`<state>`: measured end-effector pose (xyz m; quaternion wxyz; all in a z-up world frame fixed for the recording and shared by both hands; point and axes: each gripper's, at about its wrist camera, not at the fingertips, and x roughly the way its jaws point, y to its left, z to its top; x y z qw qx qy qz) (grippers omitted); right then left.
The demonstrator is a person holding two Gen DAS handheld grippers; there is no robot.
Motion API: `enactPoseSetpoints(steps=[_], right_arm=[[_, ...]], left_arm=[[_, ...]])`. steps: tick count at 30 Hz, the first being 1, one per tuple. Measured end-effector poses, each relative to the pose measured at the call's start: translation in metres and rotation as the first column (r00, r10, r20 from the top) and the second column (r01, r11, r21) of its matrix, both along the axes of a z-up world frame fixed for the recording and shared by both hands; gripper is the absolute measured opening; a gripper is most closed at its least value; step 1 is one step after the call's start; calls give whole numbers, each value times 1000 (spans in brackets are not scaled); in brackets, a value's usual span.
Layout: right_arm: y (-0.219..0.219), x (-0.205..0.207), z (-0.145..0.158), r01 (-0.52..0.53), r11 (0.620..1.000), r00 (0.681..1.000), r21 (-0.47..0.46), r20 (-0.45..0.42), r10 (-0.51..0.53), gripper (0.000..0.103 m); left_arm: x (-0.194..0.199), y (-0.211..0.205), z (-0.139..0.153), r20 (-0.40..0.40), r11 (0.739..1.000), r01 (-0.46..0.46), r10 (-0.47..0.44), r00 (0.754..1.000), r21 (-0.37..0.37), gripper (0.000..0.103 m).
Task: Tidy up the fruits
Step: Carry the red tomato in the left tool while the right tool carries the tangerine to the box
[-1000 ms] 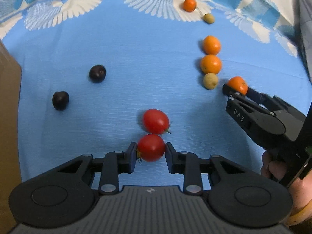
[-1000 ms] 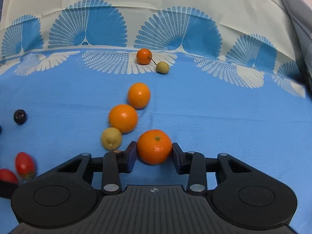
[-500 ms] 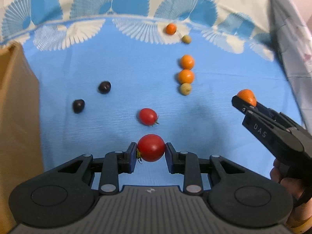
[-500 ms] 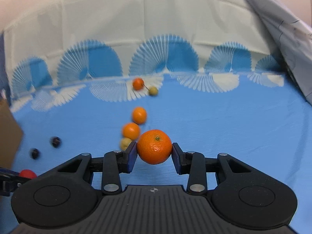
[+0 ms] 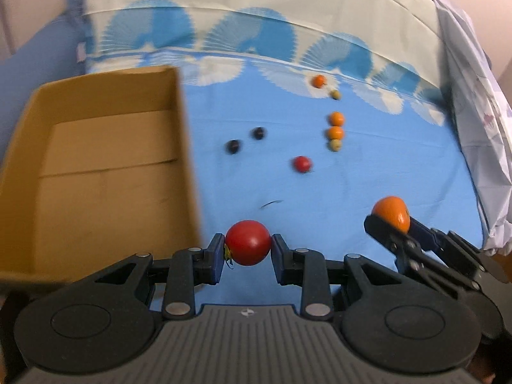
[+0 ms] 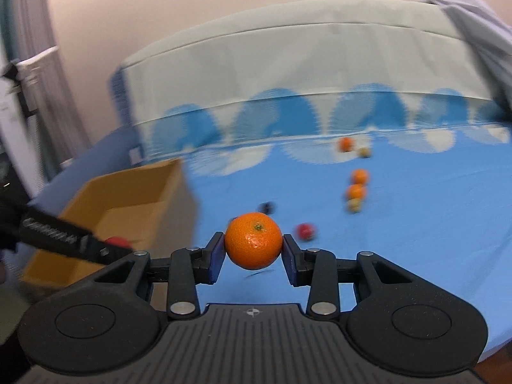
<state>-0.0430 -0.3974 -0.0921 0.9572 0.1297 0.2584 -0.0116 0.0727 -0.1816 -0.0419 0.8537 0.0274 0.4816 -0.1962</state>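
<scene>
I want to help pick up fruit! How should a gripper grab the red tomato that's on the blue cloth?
Come from above and pinch the loose tomato across its round middle, fingers on opposite sides. It sits alone on the blue cloth, so there is room all around.

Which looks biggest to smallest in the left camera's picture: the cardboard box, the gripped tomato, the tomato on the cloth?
1. cardboard box
2. gripped tomato, though it sits nearest the camera
3. tomato on the cloth, farther off, so true sizes may match

Cardboard box (image 5: 96,172) sits left on the tablecloth (image 5: 400,166); loose fruits (image 5: 335,133) lie right, farther back.
</scene>
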Motion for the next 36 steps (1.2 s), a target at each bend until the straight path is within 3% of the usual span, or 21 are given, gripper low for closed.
enactPoseSetpoints(steps=[9,16,36], right_arm=[[109,-30,28,-204,976,979,-76,2,205,40],[147,-30,41,-264,961,965,-78,-7,264,40],[163,-17,39,-268,956,963,-116,-40,266,40]], left_arm=[[-50,108,14,53,991,-126,128,990,-35,34],[-71,159,24,82,978,-198,203,976,-66,34],[-45,188,25,83,953,-288,295,952,-90,34]])
